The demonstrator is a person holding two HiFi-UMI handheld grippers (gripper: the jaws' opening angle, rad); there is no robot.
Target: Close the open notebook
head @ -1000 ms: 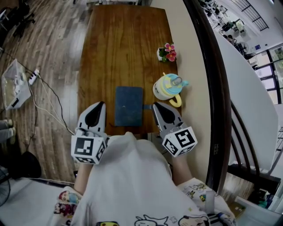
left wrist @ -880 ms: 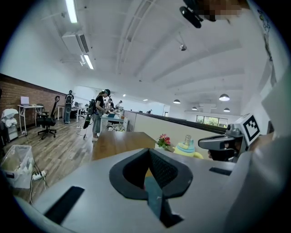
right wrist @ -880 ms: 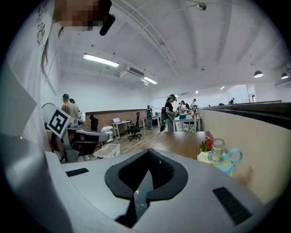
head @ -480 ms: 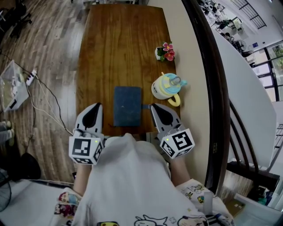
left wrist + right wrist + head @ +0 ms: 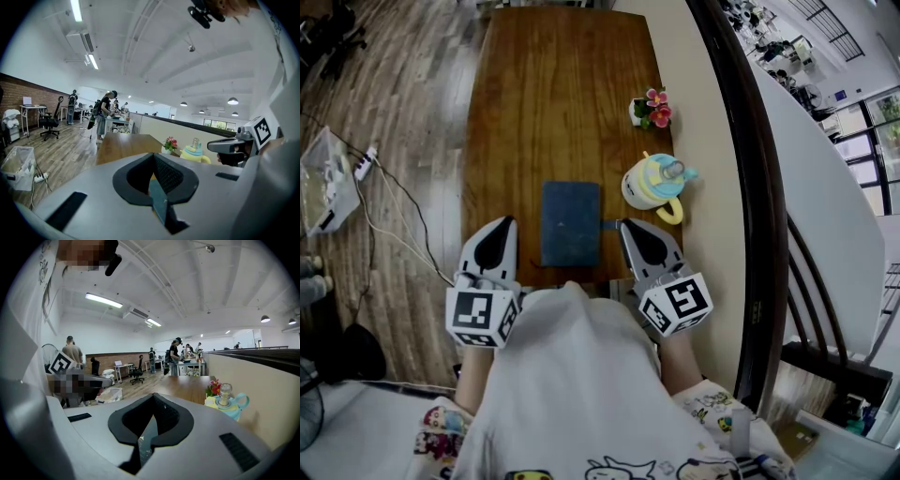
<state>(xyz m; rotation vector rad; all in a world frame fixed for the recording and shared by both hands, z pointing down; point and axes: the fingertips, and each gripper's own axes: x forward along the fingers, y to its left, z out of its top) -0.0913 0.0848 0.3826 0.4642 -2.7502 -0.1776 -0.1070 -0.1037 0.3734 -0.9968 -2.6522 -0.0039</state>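
The closed notebook point(image 5: 571, 224) lies on the table point(image 5: 562, 94) between our grippers, just beside each. Our left gripper point(image 5: 501, 225) and right gripper point(image 5: 629, 227) are both clenched tight, holding nothing.

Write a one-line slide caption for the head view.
Closed blue notebook on wooden table, with left gripper and right gripper shut beside it.

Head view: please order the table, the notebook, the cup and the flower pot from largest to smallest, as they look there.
1. table
2. notebook
3. cup
4. flower pot
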